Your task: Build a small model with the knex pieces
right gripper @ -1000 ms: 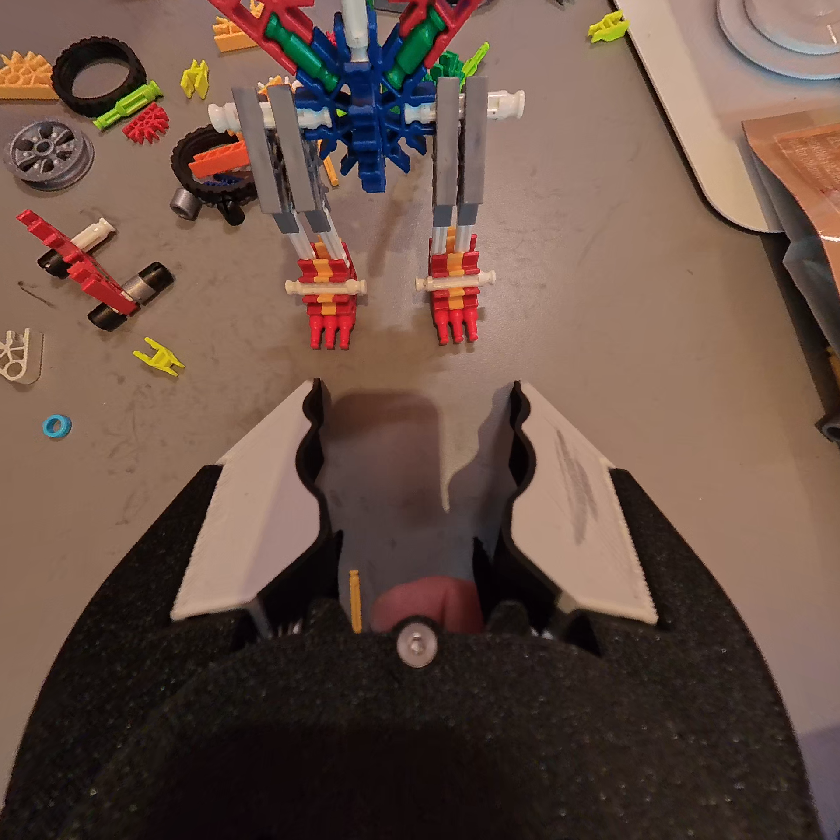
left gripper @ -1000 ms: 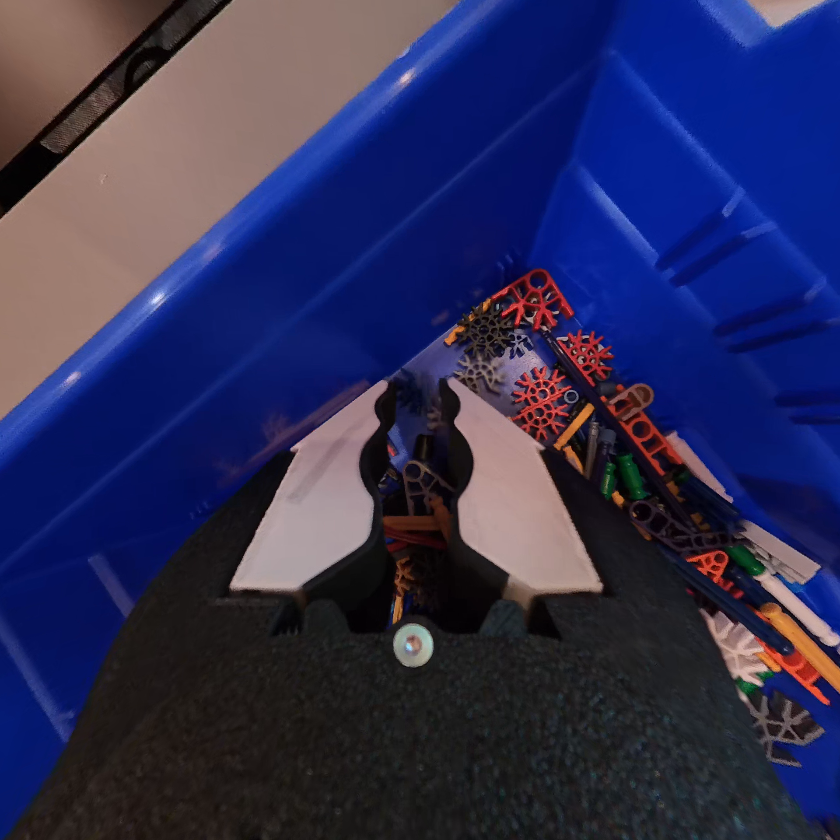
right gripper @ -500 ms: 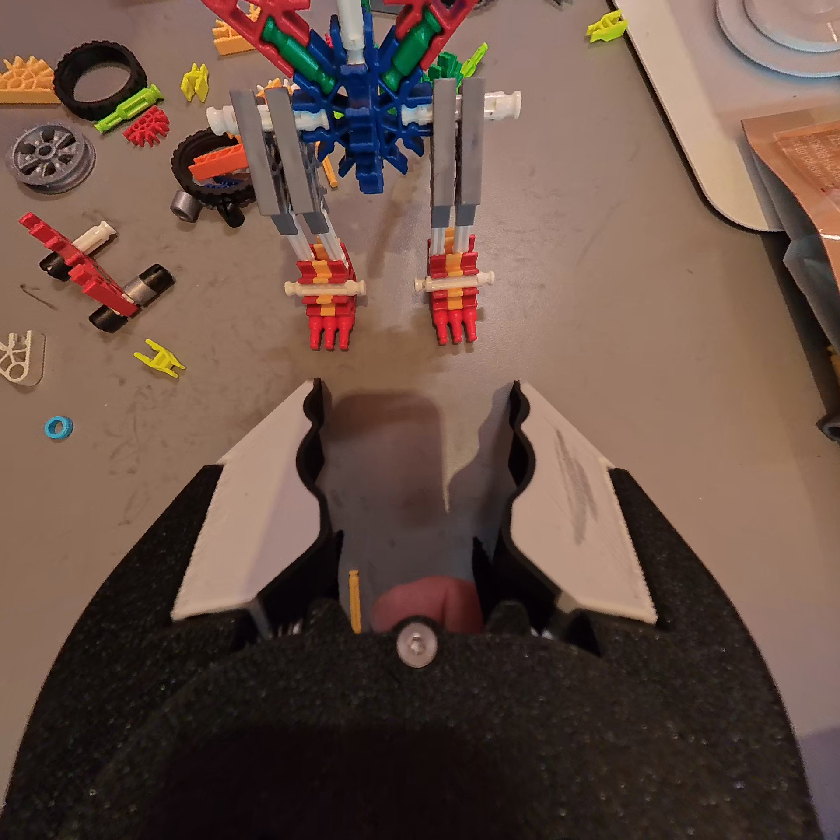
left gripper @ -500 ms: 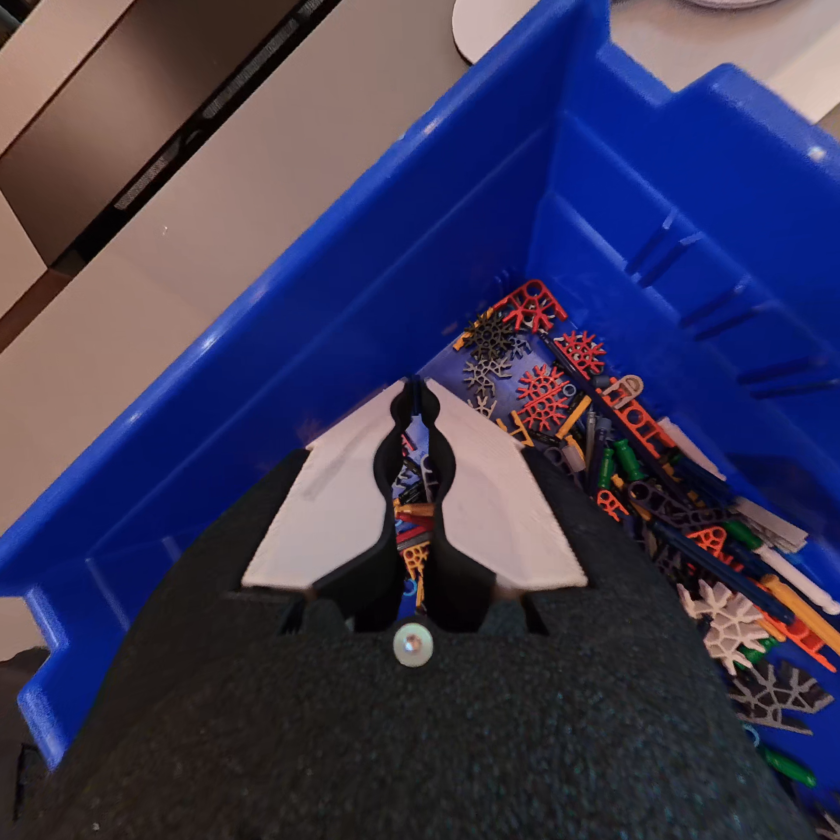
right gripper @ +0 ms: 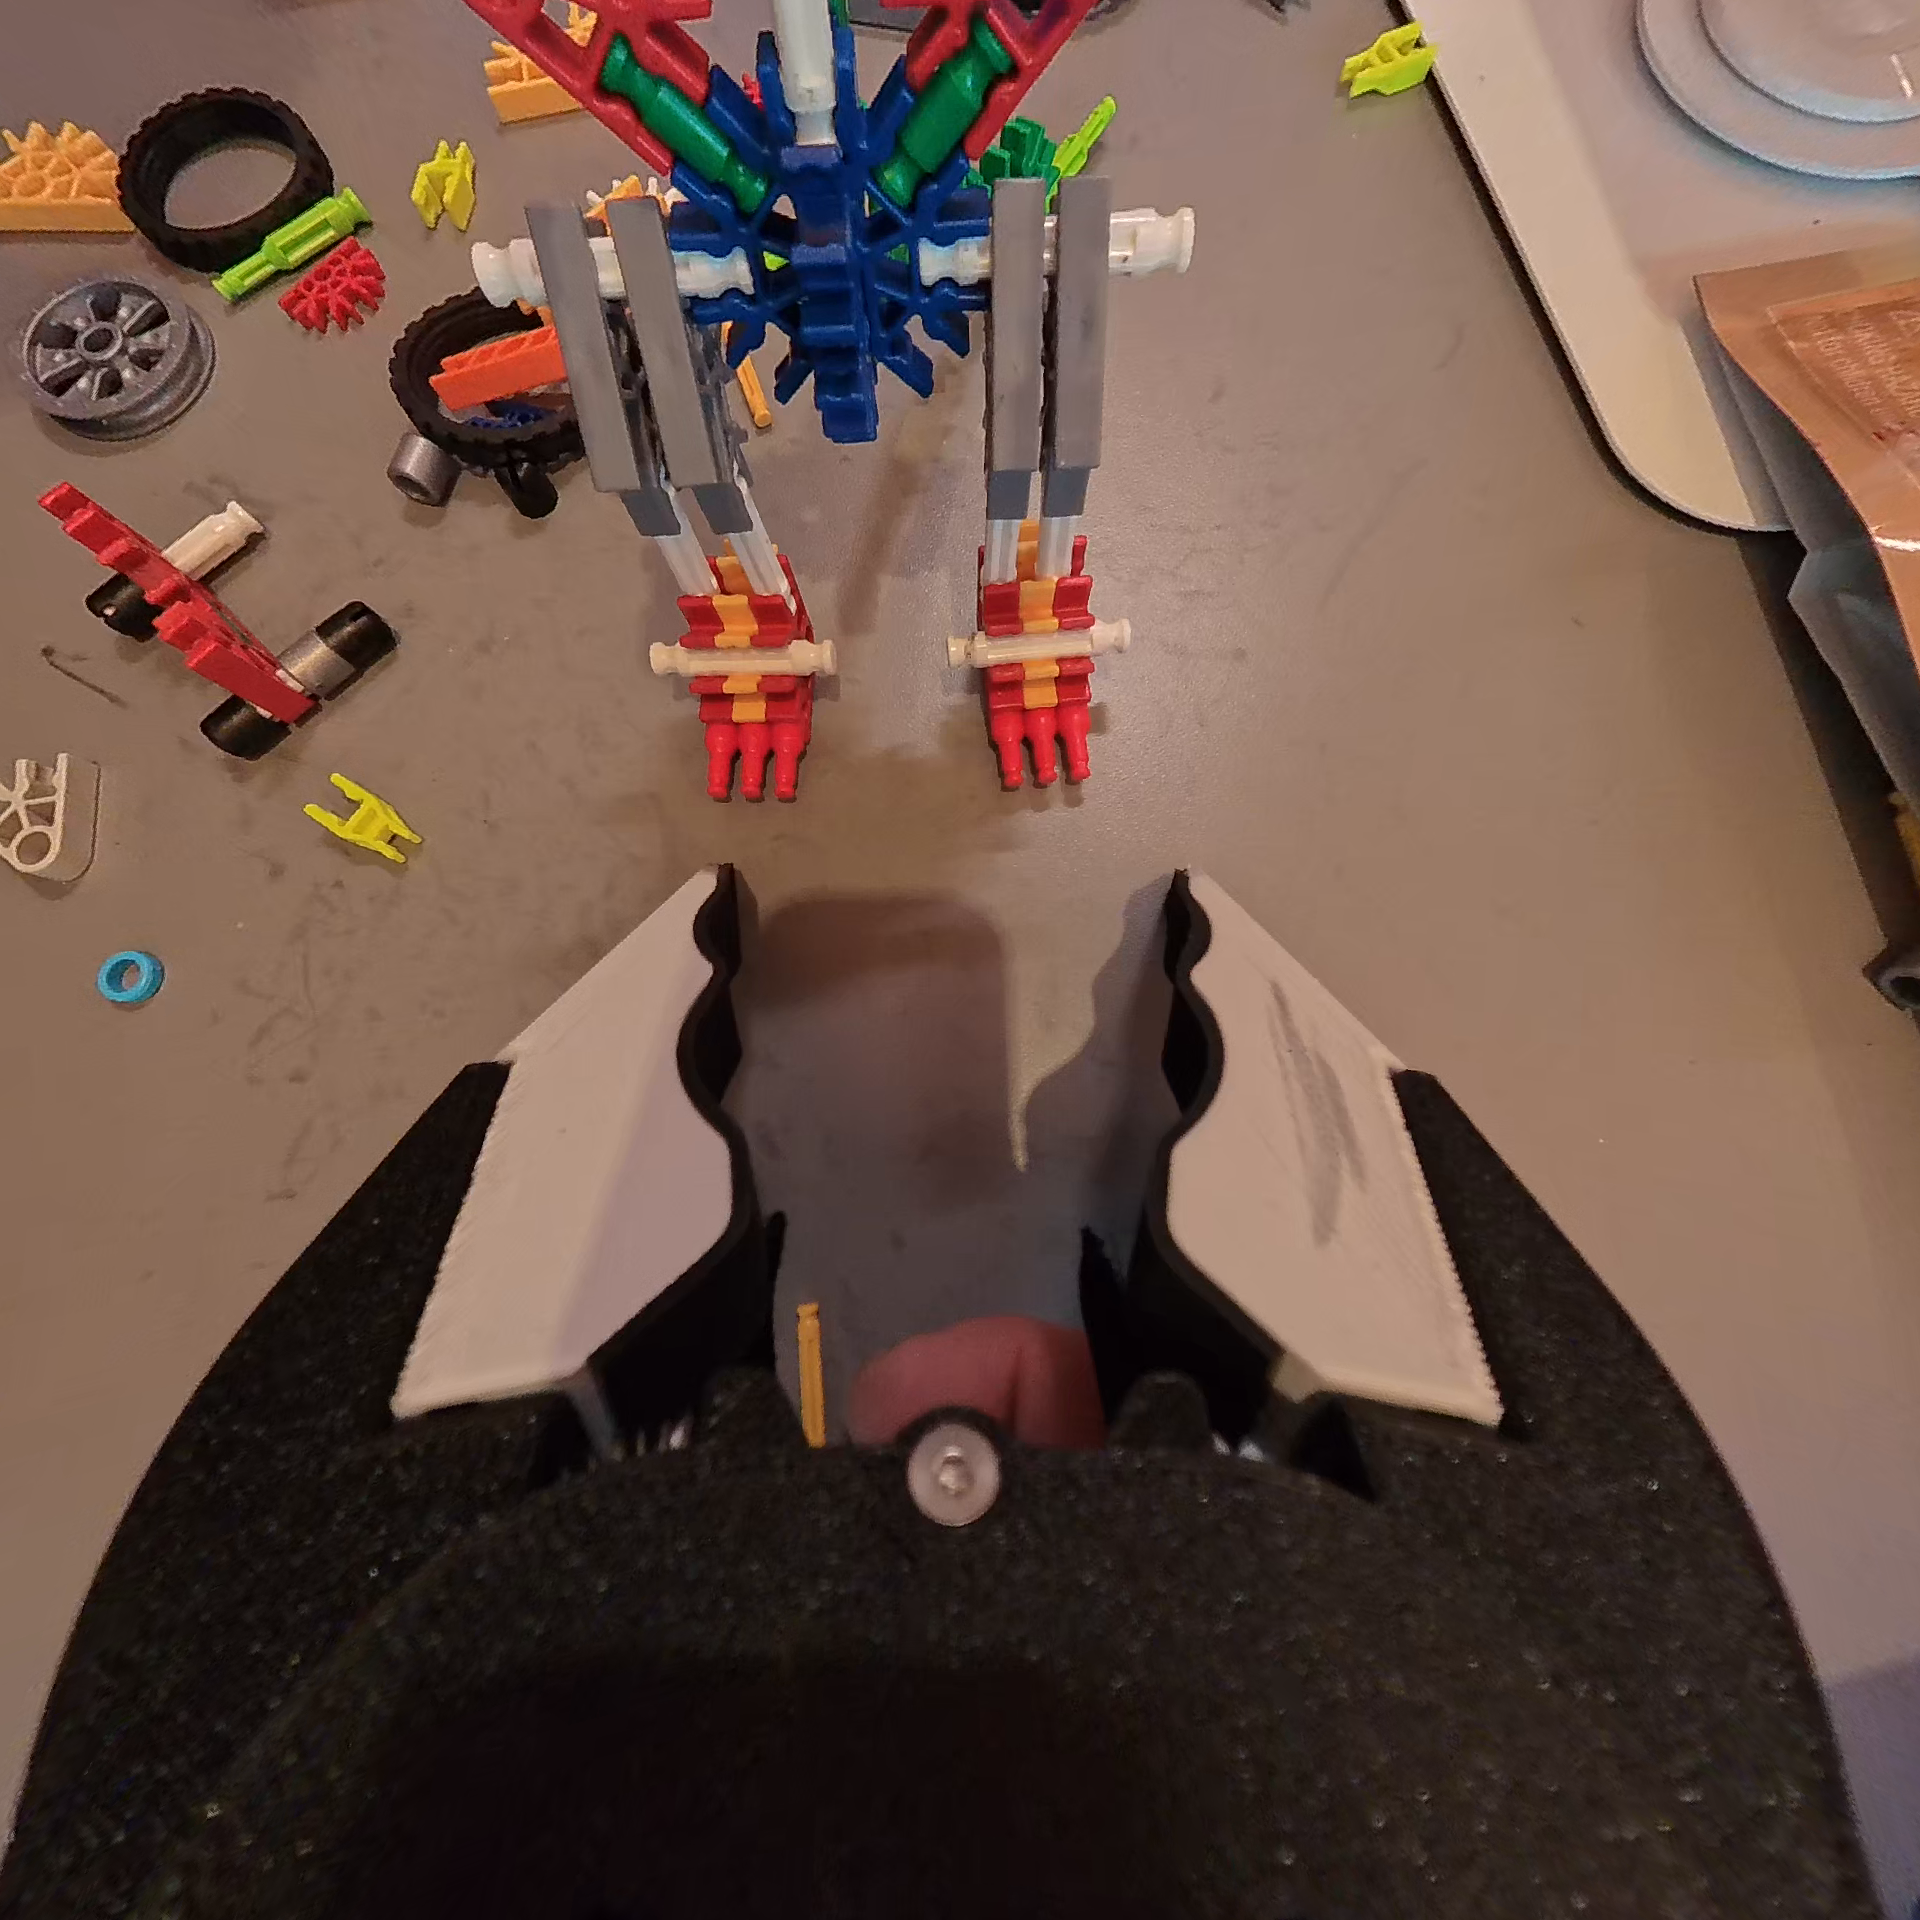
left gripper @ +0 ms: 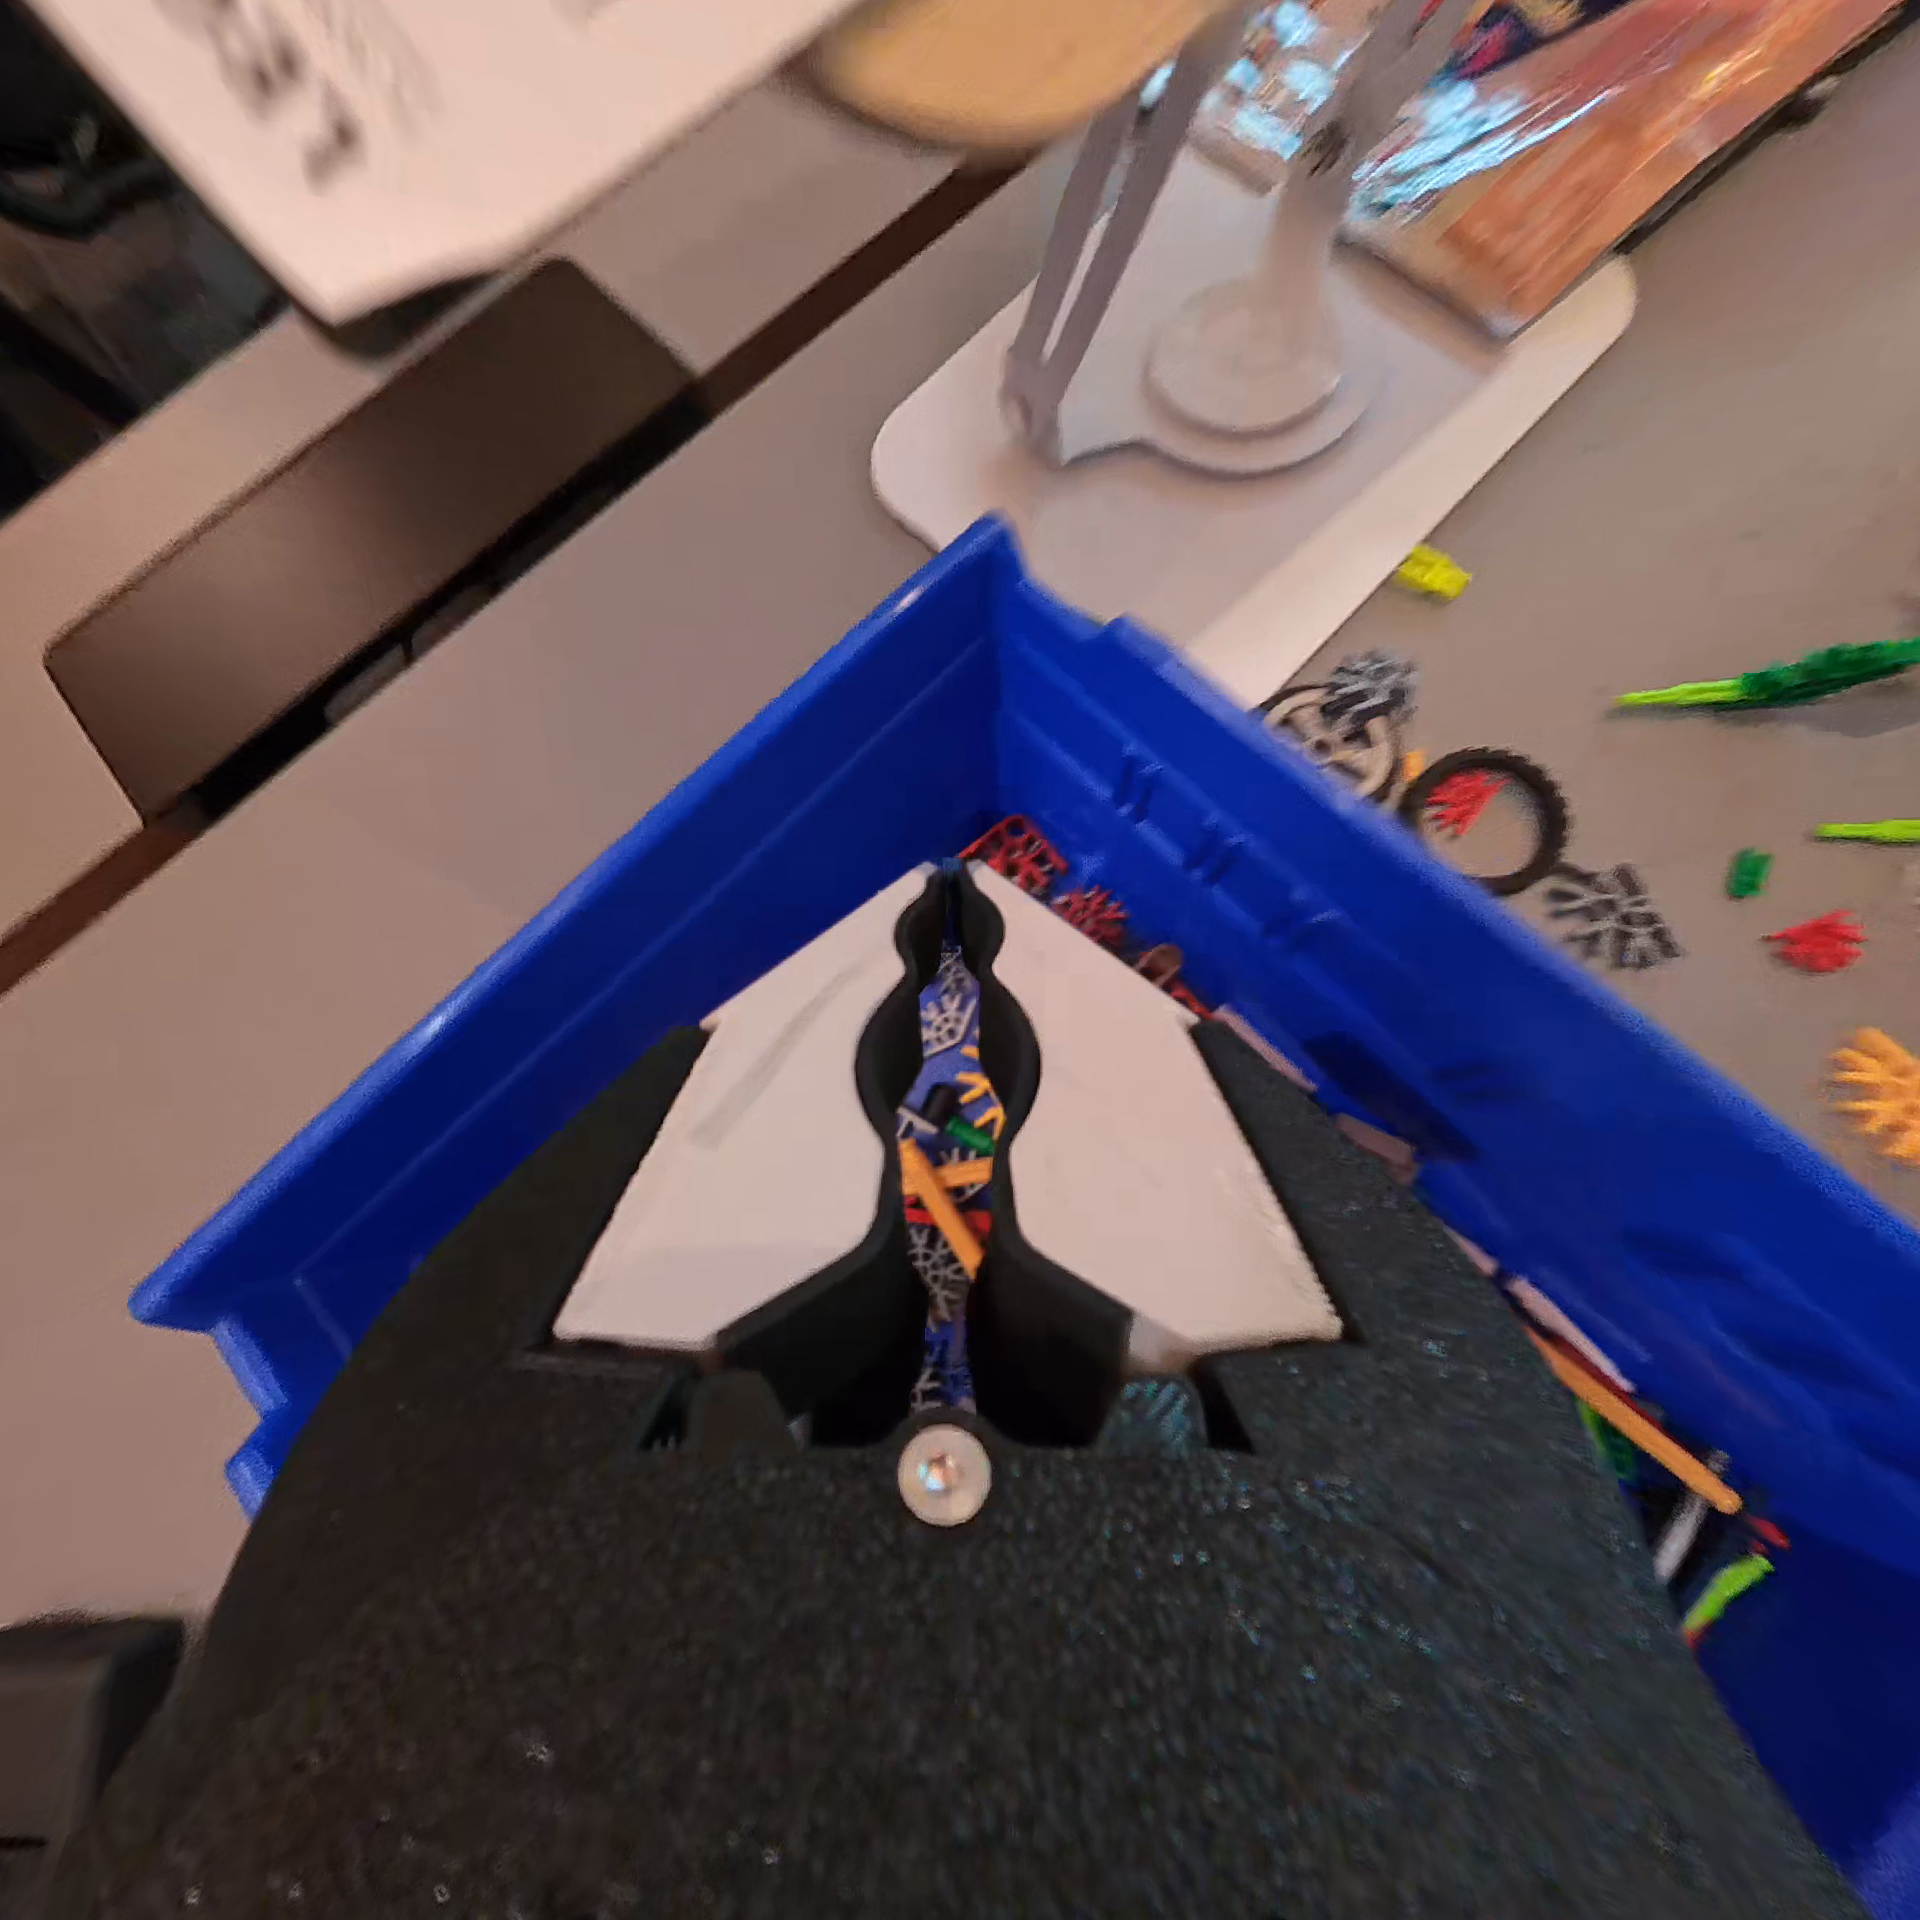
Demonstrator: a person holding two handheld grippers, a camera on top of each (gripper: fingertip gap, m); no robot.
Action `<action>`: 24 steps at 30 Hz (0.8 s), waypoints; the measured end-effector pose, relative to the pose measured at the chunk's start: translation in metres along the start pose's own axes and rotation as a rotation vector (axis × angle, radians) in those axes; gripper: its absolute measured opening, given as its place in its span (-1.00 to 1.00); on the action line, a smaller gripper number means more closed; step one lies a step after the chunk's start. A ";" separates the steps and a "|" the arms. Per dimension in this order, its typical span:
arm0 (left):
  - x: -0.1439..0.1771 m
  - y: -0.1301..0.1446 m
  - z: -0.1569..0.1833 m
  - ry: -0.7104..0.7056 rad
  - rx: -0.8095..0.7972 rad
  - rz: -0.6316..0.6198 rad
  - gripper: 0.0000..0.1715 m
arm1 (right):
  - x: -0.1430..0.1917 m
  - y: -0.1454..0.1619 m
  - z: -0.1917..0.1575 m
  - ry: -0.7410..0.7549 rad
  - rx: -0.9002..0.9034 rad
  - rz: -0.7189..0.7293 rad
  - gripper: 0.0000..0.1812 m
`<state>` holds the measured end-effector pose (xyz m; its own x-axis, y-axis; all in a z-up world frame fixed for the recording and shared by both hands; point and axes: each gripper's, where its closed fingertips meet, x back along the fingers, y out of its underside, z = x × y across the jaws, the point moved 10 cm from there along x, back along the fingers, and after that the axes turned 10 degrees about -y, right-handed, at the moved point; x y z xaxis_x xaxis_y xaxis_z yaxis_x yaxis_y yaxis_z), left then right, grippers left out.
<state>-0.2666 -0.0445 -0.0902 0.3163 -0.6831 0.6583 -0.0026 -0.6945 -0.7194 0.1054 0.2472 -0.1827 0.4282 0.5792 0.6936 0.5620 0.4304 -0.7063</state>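
My left gripper point(left gripper: 948, 878) is shut, raised over the corner of a blue plastic bin point(left gripper: 727, 790). A sliver of a small blue piece point(left gripper: 948, 864) shows pinched at its tips. Loose construction-toy rods and connectors point(left gripper: 951, 1174) lie on the bin floor below. My right gripper point(right gripper: 951, 883) is open and empty, low over the grey table. Just ahead of it stands a toy model point(right gripper: 831, 260) with a blue hub, grey legs and two red feet point(right gripper: 748, 686), apart from the fingers.
Loose parts lie left of the model: a tyre point(right gripper: 223, 177), a grey wheel hub point(right gripper: 114, 358), a red assembly point(right gripper: 197, 623), a yellow-green clip point(right gripper: 364, 821), a blue ring point(right gripper: 130, 977). A white tray point(right gripper: 1558, 260) and a brown packet point(right gripper: 1829, 416) are at right. More parts point(left gripper: 1486, 821) lie beyond the bin. One gripper's finger ends stand about 40 cm off the other's.
My left gripper closed among the pieces in the bin and has lifted up and back, so the bin rim and table beyond now show. My right gripper has not moved.
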 end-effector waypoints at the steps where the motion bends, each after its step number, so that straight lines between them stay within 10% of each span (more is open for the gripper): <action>1: 0.008 -0.007 0.006 0.013 -0.023 0.028 -1.00 | 0.000 0.000 0.000 0.000 0.000 0.000 -0.10; 14: 0.046 -0.047 0.183 0.365 -0.524 0.086 -1.00 | 0.000 0.000 -0.001 0.006 0.009 -0.006 -0.09; 24: 0.021 -0.029 0.196 0.378 -0.600 -0.013 -0.92 | -0.001 0.000 -0.002 0.010 0.023 -0.014 -0.07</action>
<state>-0.0739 0.0059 -0.0991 -0.0308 -0.6304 0.7757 -0.5576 -0.6333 -0.5367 0.1065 0.2452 -0.1833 0.4273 0.5659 0.7051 0.5517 0.4546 -0.6993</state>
